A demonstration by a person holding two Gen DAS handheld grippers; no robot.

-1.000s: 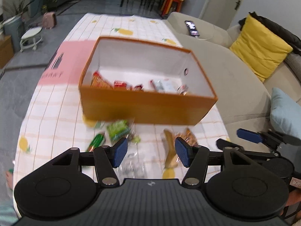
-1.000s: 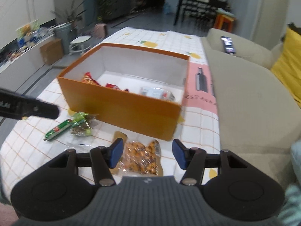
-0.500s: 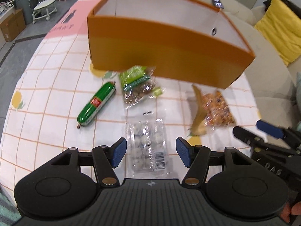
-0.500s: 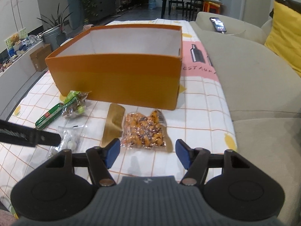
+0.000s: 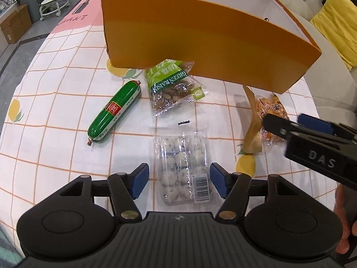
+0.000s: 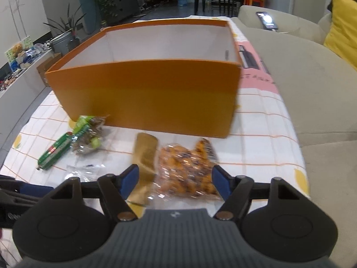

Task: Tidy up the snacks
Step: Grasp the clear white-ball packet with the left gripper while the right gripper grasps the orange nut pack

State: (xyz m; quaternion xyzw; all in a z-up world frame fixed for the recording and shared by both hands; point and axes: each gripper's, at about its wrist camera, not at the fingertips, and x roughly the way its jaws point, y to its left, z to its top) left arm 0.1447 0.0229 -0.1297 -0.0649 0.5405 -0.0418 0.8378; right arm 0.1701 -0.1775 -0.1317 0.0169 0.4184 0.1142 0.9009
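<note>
Your left gripper [image 5: 178, 179] has its blue pads spread wide, straddling a clear crinkly packet of pale round sweets [image 5: 183, 167] at lower centre, holding nothing. Your right gripper [image 6: 175, 182] is equally spread, its pads flanking a glossy bag of orange snacks [image 6: 187, 174] and a flat gold pouch [image 6: 145, 156]; whether they touch is unclear. Bare checked tablecloth [image 5: 55, 111] lies open to the left. Further up the left view sit a smooth green sausage tube [image 5: 115, 109] and a green raisin bag [image 5: 174, 84], which touches the stiff orange cardboard box [image 6: 147, 98] filling the upper frame. The beige sofa [image 6: 312, 78] borders the cloth's right edge.
</note>
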